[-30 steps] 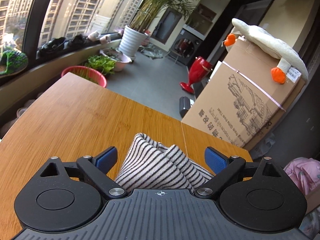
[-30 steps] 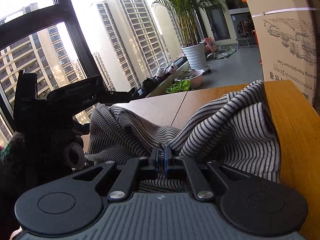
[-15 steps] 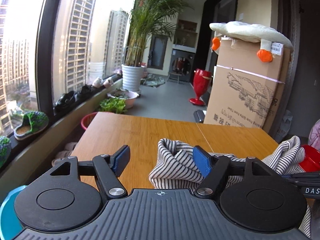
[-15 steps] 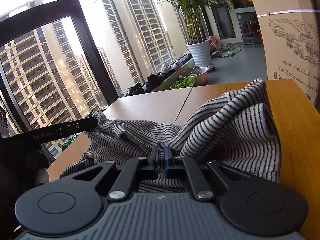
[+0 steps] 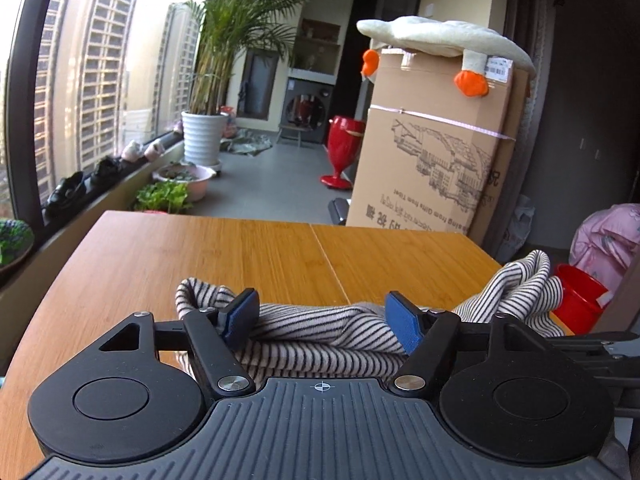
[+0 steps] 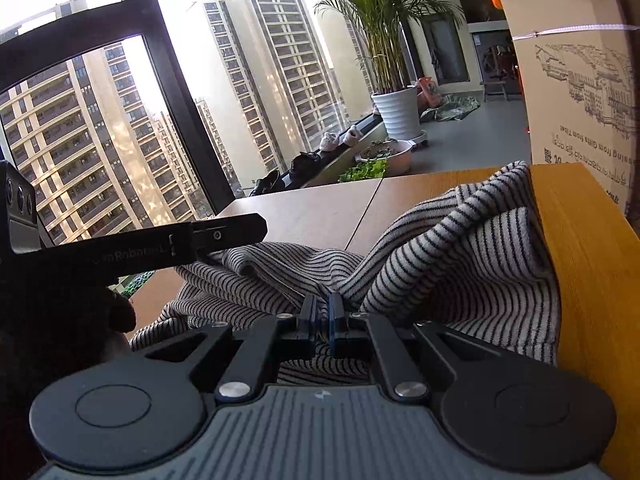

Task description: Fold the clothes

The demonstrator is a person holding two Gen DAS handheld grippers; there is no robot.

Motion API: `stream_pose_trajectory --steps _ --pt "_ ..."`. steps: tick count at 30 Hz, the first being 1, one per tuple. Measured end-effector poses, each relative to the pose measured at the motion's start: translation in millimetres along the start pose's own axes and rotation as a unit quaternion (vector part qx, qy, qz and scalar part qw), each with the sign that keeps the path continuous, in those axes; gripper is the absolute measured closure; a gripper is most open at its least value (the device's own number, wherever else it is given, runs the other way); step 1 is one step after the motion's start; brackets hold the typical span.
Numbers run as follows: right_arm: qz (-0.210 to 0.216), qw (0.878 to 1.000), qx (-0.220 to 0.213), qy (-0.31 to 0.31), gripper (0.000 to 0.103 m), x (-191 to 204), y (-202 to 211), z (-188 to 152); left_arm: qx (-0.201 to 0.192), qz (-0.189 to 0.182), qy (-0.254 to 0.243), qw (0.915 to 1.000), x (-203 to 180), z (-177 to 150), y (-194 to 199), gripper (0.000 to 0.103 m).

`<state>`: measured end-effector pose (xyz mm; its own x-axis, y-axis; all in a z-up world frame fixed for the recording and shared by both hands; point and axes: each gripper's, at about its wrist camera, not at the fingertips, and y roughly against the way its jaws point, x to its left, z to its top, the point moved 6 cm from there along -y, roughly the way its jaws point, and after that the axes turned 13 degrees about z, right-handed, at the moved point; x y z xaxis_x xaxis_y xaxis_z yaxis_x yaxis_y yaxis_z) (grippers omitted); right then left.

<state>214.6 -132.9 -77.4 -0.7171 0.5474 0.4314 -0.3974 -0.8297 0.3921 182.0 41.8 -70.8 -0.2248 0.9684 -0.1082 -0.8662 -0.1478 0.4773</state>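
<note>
A grey-and-black striped garment (image 5: 516, 284) lies bunched on the wooden table (image 5: 240, 252) near its right edge. My left gripper (image 5: 322, 314) straddles a rolled fold of it. The blue pads (image 5: 240, 316) stand wide apart with cloth between them, and the jaws are closing. In the right wrist view my right gripper (image 6: 322, 312) is shut on a pinch of the same striped garment (image 6: 460, 252), which rises in a peak to its right. One black finger of the left gripper (image 6: 224, 232) reaches in from the left over the cloth.
A tall cardboard box (image 5: 432, 152) with a plush goose (image 5: 440, 38) on top stands beyond the table's far right corner. A red bucket (image 5: 576, 296) and a pink bundle (image 5: 608, 240) sit off the right edge. A potted palm (image 5: 204, 140) stands by the window.
My left gripper has rolled to level and slid sideways along the garment, and its jaws now straddle a wider fold. The right gripper has kept still, clamped on the cloth.
</note>
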Motion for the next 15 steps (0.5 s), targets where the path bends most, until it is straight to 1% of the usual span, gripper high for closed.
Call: stream_pose_trajectory --steps 1,3,6,9,11,12,13,14,15 --pt "0.003 1.0 -0.001 -0.003 0.099 -0.6 0.5 -0.3 -0.001 -0.008 0.008 0.9999 4.7 -4.5 3.0 0.034" --pt "0.004 1.0 0.0 -0.004 0.099 -0.5 1.1 -0.1 0.0 -0.013 0.013 0.9998 7.9 -6.6 5.3 0.034" --pt "-0.003 1.0 0.001 0.002 0.099 3.5 2.2 1.5 0.002 -0.005 -0.005 1.0 5.0 -8.6 4.1 0.033" --pt "0.003 1.0 -0.002 -0.008 0.092 9.5 10.1 13.9 0.002 -0.005 -0.008 1.0 6.3 -10.4 5.3 0.033" --pt "0.005 1.0 -0.022 -0.009 0.085 12.1 18.7 33.1 0.002 -0.006 -0.008 0.9999 6.8 -10.7 5.6 0.033" --pt "0.0 0.999 -0.035 -0.003 0.083 13.3 22.2 45.8 0.002 -0.007 -0.008 0.9999 6.8 -10.8 5.7 0.032" --pt "-0.01 0.999 -0.042 0.009 0.078 13.5 22.9 57.2 0.002 -0.007 -0.009 0.9999 6.7 -10.9 5.8 0.032" --pt "-0.025 0.999 -0.044 0.019 0.07 12.0 20.2 67.1 0.002 -0.007 -0.009 0.9999 6.6 -11.0 6.0 0.032" --pt "-0.039 0.998 -0.045 0.028 0.067 9.7 16.4 76.4 0.001 -0.008 -0.008 0.9999 6.8 -11.0 6.3 0.032"
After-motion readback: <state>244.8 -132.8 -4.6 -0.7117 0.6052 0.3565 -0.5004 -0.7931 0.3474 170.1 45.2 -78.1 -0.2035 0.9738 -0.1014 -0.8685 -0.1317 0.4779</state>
